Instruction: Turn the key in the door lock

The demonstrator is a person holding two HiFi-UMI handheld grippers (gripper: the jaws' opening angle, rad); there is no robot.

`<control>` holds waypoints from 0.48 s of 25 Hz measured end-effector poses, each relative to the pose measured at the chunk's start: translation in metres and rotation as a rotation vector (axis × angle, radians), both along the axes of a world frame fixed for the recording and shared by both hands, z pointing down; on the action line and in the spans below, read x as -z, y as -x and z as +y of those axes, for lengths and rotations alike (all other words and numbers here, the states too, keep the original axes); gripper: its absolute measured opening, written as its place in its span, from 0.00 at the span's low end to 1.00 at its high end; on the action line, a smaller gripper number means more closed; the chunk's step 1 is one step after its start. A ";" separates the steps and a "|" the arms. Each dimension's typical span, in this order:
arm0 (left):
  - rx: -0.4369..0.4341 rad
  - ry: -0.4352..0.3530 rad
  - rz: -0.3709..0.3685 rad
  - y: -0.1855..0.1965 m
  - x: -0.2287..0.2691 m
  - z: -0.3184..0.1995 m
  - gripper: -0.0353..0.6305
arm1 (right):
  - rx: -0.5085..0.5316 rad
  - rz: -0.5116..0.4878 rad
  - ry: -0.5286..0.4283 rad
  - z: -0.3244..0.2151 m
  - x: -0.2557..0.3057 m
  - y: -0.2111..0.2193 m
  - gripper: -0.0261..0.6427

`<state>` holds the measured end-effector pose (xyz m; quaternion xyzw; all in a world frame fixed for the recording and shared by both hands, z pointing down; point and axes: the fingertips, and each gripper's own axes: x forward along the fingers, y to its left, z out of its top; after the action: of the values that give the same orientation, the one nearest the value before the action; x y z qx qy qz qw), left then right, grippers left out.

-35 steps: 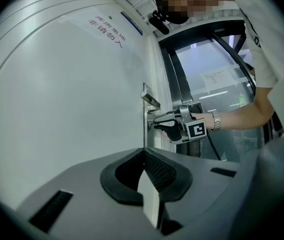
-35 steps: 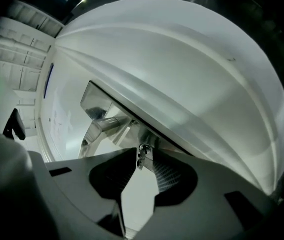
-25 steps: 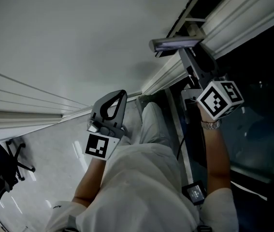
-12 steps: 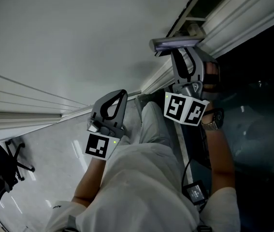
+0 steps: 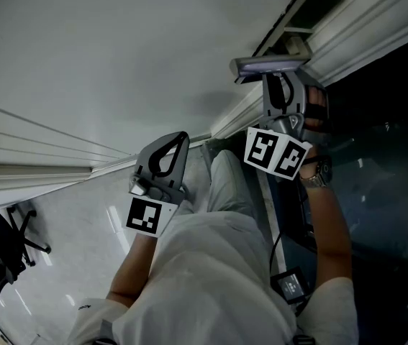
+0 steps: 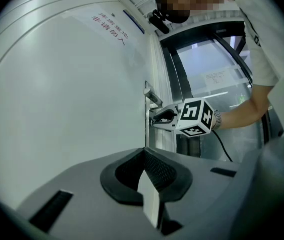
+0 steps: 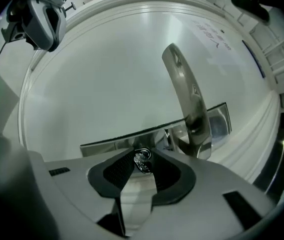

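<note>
**Step in hand:** grip on the key, ahead of the turn. Your right gripper [image 7: 143,153] is up against the steel lock plate [image 7: 111,145] just below the door handle [image 7: 187,99]. Its jaws have just been closing and now stand narrow. The key [image 7: 142,161] is seated in the lock just below the handle's root, and its head and ring are pinched between the jaw tips. I judge this a hold on the key, though only the tips bear on it, so I rate the contact as slight.

**Left gripper:** your left gripper [image 6: 145,156] hangs well apart from the door handle, off to its side along the door [image 7: 106,74]. Its jaws are together with nothing between them, and it has no part in this step.

**Task status:** from these views I cannot tell whether the lock has turned at all.

**Next move calls for:**
- Keep the squeeze firm.
- Roll your right wrist about the key's own line, with no sideways pull.
- Keep the gripper body clear of the door handle just above it while you roll.

**Risk noted:** a drift off that line could let the small key head slip from the tips or bind in the lock.
</note>
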<state>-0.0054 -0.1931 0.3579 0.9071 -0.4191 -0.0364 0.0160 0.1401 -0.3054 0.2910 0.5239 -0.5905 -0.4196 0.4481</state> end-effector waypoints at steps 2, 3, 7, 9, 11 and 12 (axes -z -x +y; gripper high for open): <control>0.003 -0.001 0.002 0.001 0.001 -0.001 0.06 | -0.001 0.005 -0.013 -0.001 0.000 0.000 0.19; 0.003 -0.003 0.003 0.001 0.001 -0.001 0.06 | -0.001 0.007 -0.019 -0.001 0.000 0.000 0.18; 0.011 -0.001 0.006 0.005 0.001 -0.001 0.06 | -0.004 -0.009 -0.017 -0.001 0.000 0.001 0.16; 0.018 0.004 0.008 0.007 0.000 -0.001 0.06 | 0.011 -0.055 -0.010 -0.001 0.000 0.002 0.15; 0.024 0.004 0.008 0.010 -0.001 0.000 0.06 | 0.020 -0.132 0.012 0.000 0.002 0.002 0.14; 0.027 0.004 0.008 0.011 -0.001 0.000 0.06 | 0.023 -0.176 0.026 -0.001 0.003 0.002 0.14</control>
<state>-0.0167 -0.1933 0.3585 0.9011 -0.4315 -0.0394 0.0191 0.1381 -0.3059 0.2884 0.5463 -0.6387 -0.3694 0.3964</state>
